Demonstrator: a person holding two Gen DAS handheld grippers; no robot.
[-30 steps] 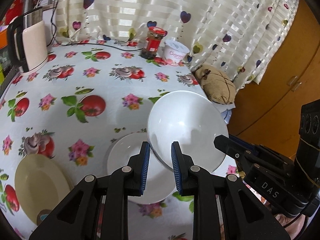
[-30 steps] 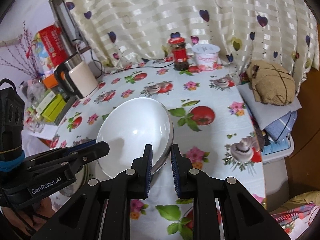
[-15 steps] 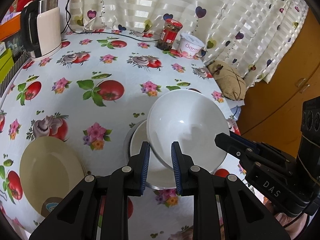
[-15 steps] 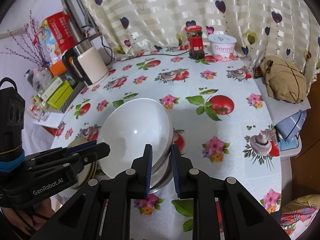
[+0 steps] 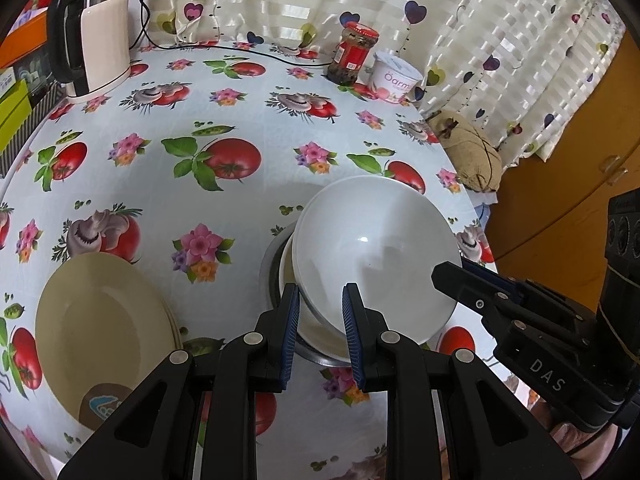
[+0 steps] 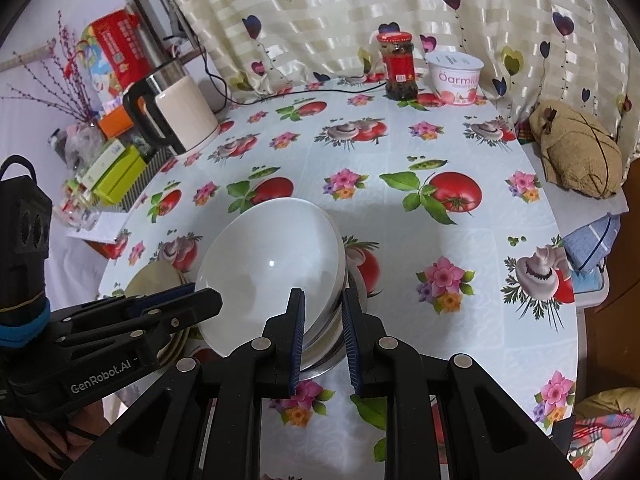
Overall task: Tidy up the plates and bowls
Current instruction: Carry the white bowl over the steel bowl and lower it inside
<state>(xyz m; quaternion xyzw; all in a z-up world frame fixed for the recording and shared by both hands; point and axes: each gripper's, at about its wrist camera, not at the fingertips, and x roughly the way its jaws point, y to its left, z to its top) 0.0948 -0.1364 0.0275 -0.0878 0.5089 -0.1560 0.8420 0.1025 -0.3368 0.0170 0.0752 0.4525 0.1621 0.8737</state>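
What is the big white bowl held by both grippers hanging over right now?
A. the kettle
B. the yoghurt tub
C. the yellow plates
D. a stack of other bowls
D: the white bowl, gripped at opposite rims by the left gripper and right gripper, sits tilted directly above a stack of bowls; the yellow plates lie off to the side.

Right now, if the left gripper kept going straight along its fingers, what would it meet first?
The rim of the white bowl already sits between the left gripper fingers, so it would push into that bowl, with the stacked bowls just beneath. Depth is unclear.
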